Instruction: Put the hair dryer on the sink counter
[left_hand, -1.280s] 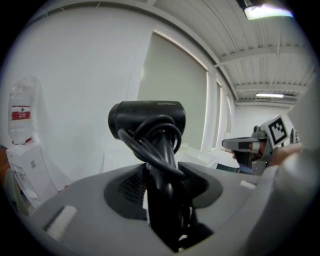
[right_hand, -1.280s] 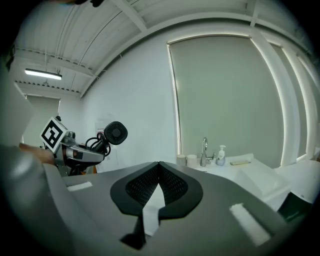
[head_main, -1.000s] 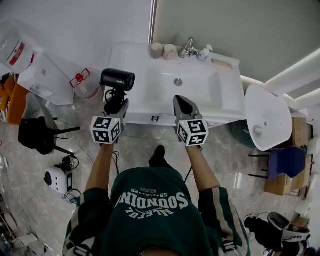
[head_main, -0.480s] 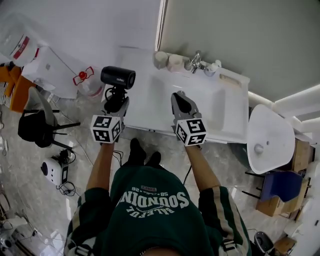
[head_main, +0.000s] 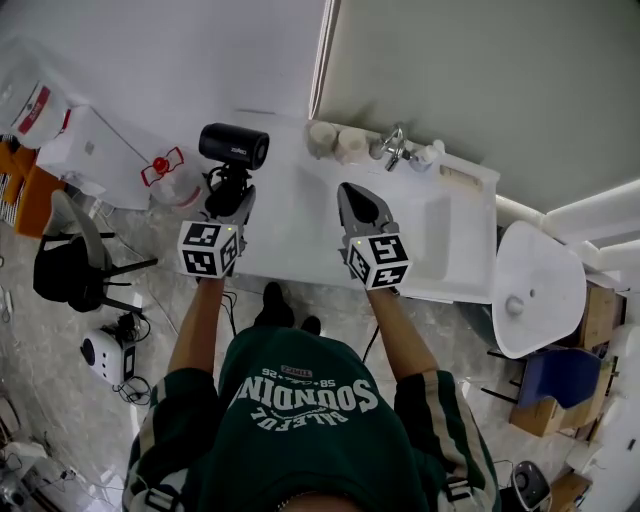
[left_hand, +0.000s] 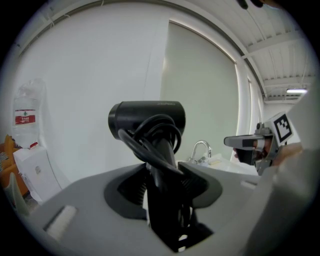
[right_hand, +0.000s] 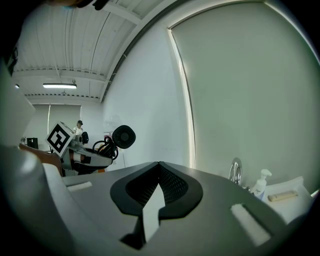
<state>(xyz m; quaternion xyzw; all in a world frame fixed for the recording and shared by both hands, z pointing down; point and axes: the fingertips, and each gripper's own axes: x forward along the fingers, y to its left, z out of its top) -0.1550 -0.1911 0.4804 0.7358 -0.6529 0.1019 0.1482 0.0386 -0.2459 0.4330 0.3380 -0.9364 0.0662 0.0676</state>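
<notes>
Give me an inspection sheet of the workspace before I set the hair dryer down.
Surface: white sink counter, left part bare.
Job's things: hair dryer held upright by its handle, near the counter's left end, not yet down.
Clutter: two cups, faucet, soap bottle along the back edge.
Grippers: left hand-held gripper shut on the hair dryer; right hand-held gripper shut, empty.
Cables: cord wound round the dryer's handle.
Surroundings: black chair, water bottle, round white table.
</notes>
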